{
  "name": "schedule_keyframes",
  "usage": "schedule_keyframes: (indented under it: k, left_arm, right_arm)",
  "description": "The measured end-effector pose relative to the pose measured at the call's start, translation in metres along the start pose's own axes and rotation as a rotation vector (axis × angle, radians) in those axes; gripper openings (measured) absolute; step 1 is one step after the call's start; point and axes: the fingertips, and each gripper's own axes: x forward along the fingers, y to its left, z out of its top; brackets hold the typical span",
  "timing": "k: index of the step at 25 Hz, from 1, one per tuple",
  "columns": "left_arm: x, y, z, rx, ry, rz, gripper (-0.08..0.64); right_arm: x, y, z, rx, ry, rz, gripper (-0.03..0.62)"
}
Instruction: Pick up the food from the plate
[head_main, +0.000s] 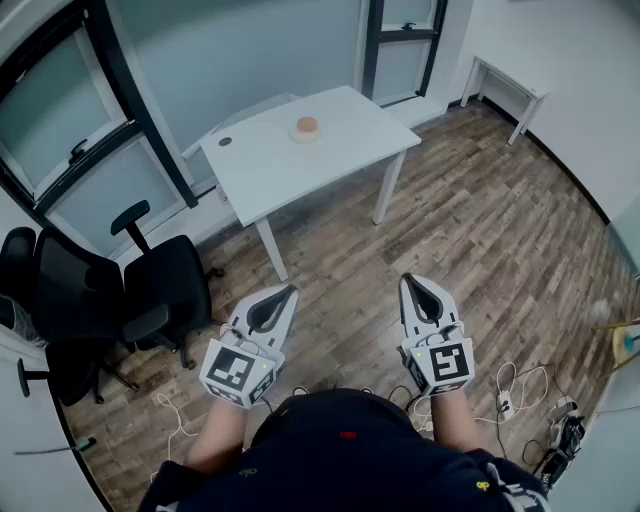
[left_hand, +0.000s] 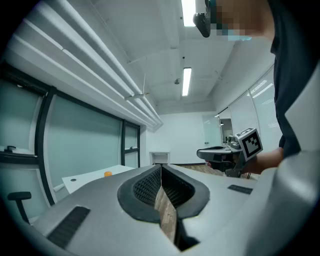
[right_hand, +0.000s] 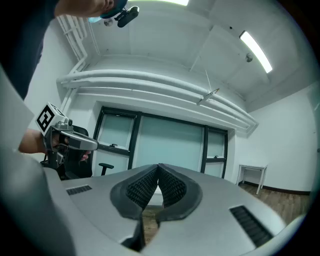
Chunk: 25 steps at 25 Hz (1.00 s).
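Observation:
An orange-brown piece of food lies on a small white plate on a white table far ahead of me. Both grippers hang low near my body, well short of the table. My left gripper is shut with nothing in it, its tips meeting. My right gripper is shut and empty too, jaws closed together. In the left gripper view the food shows as a small orange spot on the distant table.
Black office chairs stand at the left by the glass wall. A small dark spot lies on the table's left part. A white side table stands at the far right. Cables and a power strip lie on the wooden floor at right.

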Motion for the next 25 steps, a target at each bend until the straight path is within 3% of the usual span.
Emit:
schedule_keyframes:
  k: [12, 18, 25]
  left_arm:
    - [-0.002, 0.01, -0.011, -0.024, 0.016, -0.015, 0.023]
    - [-0.011, 0.023, -0.016, -0.035, 0.012, -0.022, 0.023]
    - [-0.035, 0.049, -0.028, -0.056, 0.004, -0.043, 0.023]
  right_arm:
    - [0.008, 0.008, -0.006, -0.004, 0.024, -0.013, 0.025]
    - [0.015, 0.008, -0.008, 0.032, 0.044, -0.077, 0.025]
    - [0.03, 0.048, -0.005, 0.001, 0.061, -0.067, 0.025]
